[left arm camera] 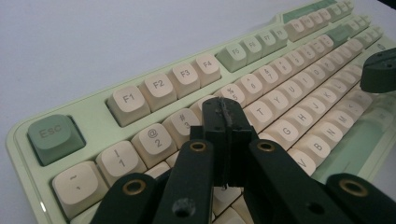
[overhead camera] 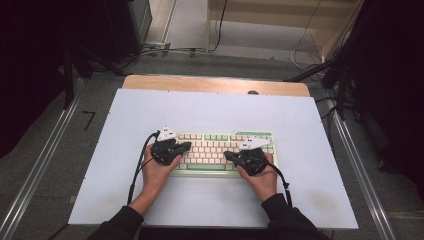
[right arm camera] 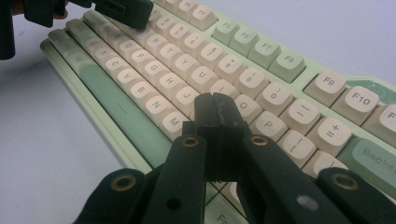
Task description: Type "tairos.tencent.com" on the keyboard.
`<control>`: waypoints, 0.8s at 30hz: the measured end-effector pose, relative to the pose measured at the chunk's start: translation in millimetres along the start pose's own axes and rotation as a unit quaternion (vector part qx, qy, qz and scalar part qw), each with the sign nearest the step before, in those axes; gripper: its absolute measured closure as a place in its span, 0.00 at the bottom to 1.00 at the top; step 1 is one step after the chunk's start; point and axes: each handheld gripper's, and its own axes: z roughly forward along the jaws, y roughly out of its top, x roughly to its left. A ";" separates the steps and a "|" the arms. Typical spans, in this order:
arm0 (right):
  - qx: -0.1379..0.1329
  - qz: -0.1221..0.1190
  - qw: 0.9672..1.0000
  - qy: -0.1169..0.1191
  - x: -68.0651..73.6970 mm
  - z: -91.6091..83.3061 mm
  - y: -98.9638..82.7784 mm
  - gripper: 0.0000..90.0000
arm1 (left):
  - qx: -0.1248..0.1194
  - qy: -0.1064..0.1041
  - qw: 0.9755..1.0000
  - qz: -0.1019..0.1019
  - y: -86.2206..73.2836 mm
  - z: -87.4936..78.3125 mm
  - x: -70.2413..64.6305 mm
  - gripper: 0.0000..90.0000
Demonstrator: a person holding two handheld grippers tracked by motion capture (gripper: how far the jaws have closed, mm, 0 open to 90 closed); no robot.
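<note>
Keyboard point(overhead camera: 222, 150) lies under both closed hand-held grippers.

I see a table point(overhead camera: 150, 195) with a pale blue-white top and a strip of wood at its far edge. One green keyboard point(overhead camera: 222, 150) with cream keys lies flat on it.

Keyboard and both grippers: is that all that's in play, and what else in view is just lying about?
In play:
keyboard
left gripper, shut, over the left keys
right gripper, shut, over the right keys

Lying about:
white mat
cables on the floor
</note>
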 end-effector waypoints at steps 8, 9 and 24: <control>0.001 0.001 1.000 0.001 0.4 0.4 -0.1 0.98 | 0.001 -0.001 1.000 0.000 -0.8 1.2 -1.1 1.00; 0.001 0.000 1.000 0.001 0.4 0.3 -0.1 0.98 | 0.001 -0.001 1.000 0.001 -0.8 1.2 -1.3 1.00; 0.002 0.000 1.000 0.000 0.7 0.6 -0.2 0.98 | 0.011 0.000 1.000 0.002 -1.9 3.5 -1.9 1.00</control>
